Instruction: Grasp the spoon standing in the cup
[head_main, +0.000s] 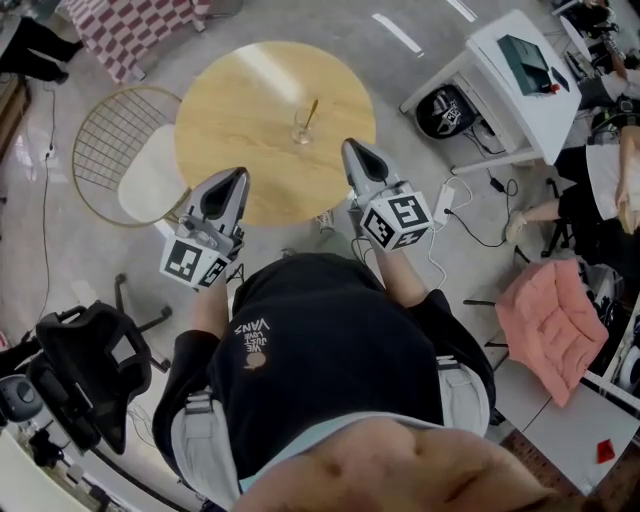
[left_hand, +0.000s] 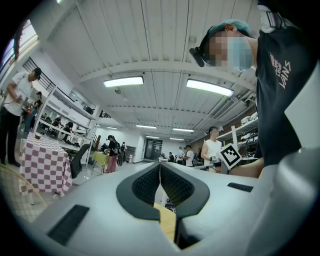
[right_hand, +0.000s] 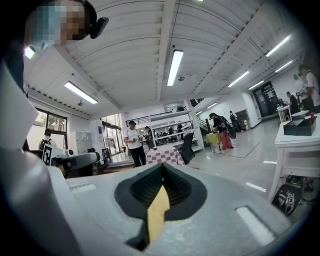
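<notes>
A small clear glass cup (head_main: 301, 131) stands near the middle of the round wooden table (head_main: 250, 150), with a gold spoon (head_main: 310, 113) leaning in it. My left gripper (head_main: 235, 177) hangs over the table's near left edge, well short of the cup, jaws shut and empty. To the right of the cup, at the table's near right rim, is my right gripper (head_main: 352, 149), also shut and empty. In the left gripper view the left gripper's (left_hand: 160, 168) dark pads meet, pointing up into the room. The right gripper's (right_hand: 162, 169) pads meet likewise in the right gripper view. Neither gripper view shows the cup.
A wire chair with a white cushion (head_main: 150, 172) stands left of the table. A white desk (head_main: 525, 85) stands at the right, with cables and a power strip (head_main: 445, 200) on the floor. A black office chair (head_main: 85, 350) is lower left, a pink cushion (head_main: 552, 322) lower right. People stand in the room.
</notes>
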